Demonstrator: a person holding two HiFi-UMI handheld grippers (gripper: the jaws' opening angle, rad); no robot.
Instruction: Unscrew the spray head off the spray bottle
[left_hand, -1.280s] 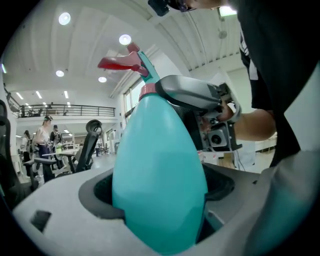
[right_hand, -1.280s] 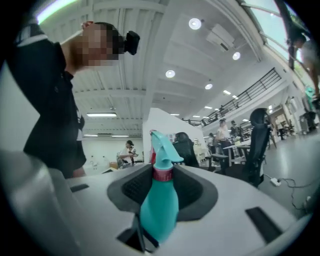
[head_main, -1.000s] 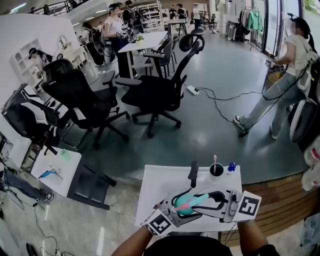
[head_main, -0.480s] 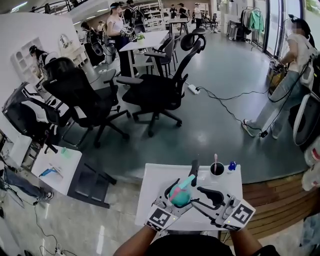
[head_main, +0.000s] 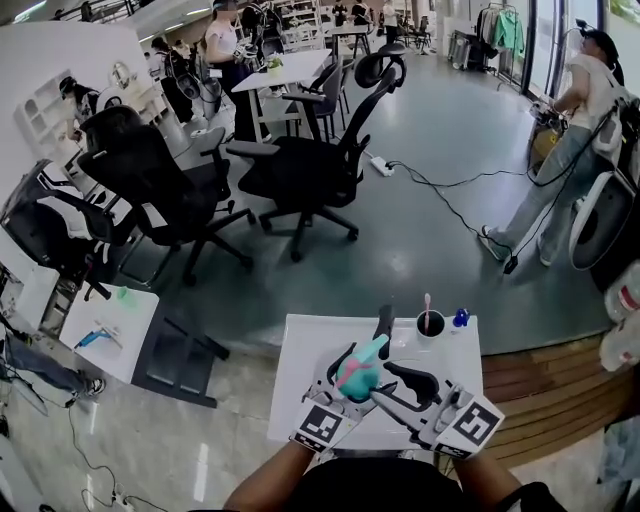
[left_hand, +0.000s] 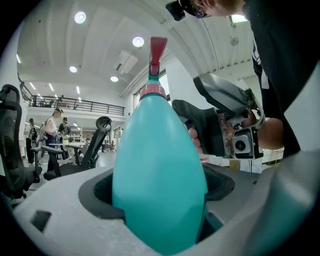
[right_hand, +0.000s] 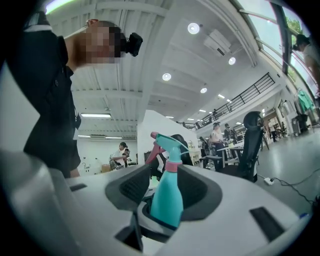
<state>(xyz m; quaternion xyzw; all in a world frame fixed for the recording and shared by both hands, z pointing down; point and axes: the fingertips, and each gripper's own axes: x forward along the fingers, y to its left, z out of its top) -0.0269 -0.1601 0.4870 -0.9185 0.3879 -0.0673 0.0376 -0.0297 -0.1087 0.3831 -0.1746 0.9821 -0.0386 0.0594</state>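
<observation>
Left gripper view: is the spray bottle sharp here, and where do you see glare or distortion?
Left gripper view: the spray bottle looms large and slightly soft; ceiling lamps glare. Right gripper view: strong fisheye curve, black corners. Head view: even light, floor bowed.

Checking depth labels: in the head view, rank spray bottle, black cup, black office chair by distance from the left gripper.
1. spray bottle, held in the left gripper.
2. black cup, far right on the table.
3. black office chair, well beyond the table.
</observation>
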